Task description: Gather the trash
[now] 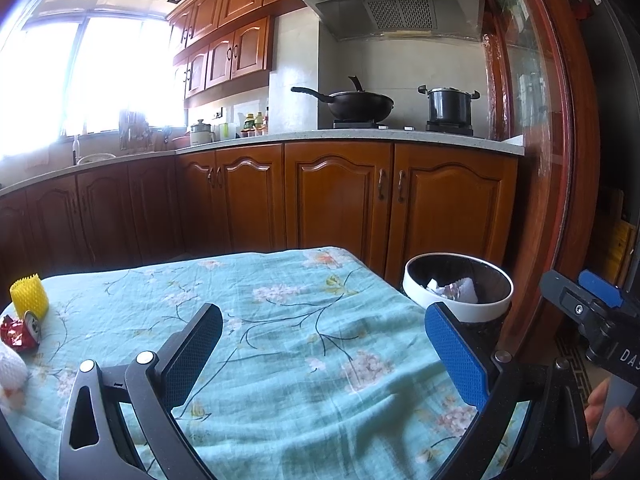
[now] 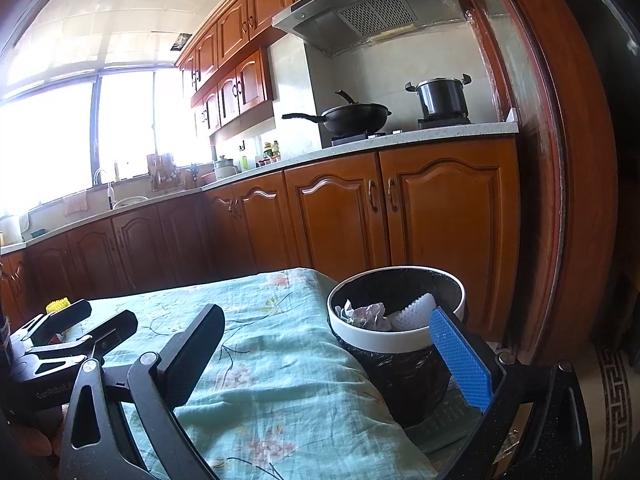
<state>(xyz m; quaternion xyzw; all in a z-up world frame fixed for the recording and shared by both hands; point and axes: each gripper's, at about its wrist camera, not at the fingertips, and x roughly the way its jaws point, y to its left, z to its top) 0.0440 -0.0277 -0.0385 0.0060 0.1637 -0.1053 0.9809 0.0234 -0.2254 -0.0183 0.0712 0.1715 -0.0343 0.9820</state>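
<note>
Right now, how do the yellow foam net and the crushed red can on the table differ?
The yellow foam net stands upright as an open mesh tube; the crushed red can lies on its side, crumpled. The net is matte and plain yellow; the can is shiny red with its silver end showing. The net sits farther from the camera, the can just in front of it. Both rest on the floral tablecloth at the left, not yet binned.

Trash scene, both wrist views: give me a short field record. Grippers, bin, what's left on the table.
left gripper: open, empty, over the tablecloth
right gripper: open, empty, near the bin
bin: white rim, black liner, at the table's right edge
bin contents: crumpled paper, white foam net
left on table: yellow foam net, crushed red can, white foam net, all at the far left
task state: not finished
</note>
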